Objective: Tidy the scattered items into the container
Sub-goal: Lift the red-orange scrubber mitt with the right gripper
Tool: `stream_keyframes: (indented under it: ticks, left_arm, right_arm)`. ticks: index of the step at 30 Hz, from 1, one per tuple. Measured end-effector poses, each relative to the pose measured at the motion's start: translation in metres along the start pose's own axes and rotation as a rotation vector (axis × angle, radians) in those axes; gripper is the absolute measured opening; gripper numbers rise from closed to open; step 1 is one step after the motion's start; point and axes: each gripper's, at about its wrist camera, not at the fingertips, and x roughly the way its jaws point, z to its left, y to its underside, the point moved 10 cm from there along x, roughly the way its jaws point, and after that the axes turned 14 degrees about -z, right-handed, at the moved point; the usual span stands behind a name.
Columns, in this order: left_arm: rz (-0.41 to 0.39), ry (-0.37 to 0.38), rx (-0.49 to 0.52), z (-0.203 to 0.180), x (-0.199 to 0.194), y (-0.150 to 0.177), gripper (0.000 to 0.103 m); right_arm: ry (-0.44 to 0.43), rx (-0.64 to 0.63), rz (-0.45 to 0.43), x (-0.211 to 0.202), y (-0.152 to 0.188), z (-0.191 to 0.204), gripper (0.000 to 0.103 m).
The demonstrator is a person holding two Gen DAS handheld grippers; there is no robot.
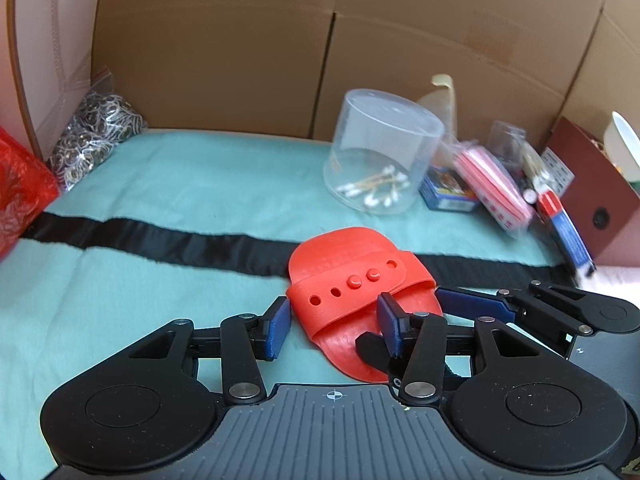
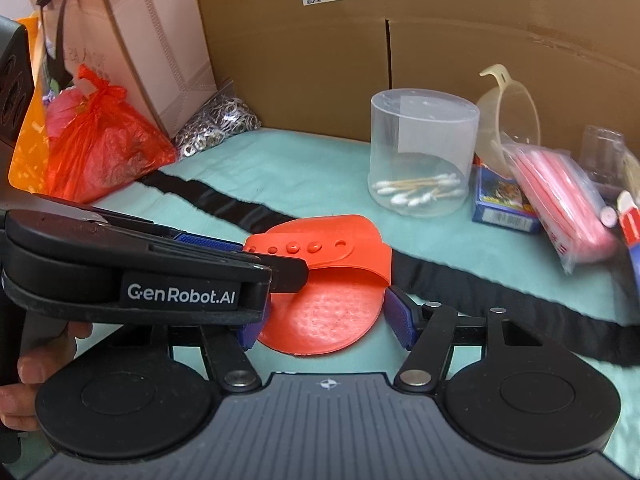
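One red rubber mitt [image 1: 352,292] lies on the teal cloth [image 1: 160,184], which carries one black band [image 1: 160,240]. There is one clear round container [image 2: 424,152] holding several cotton swabs [image 2: 420,192], too tangled to count exactly. Beside it are one blue card box [image 2: 500,204], one pink packet [image 2: 560,200], one funnel [image 2: 508,112], one red plastic bag [image 2: 100,144] and one bag of metal rings [image 2: 216,124].

Home clutter (cardboard box [image 2: 480,60], shopping bags [image 2: 132,40])
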Motion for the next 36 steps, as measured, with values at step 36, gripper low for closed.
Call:
stream_keyframes:
  ticks: [36]
  left_arm:
    - [0.067,0.136,0.092,-0.107,-0.070,0.068,0.071]
  right_arm:
    - [0.073,0.011,-0.011,-0.129,0.057,-0.023,0.087]
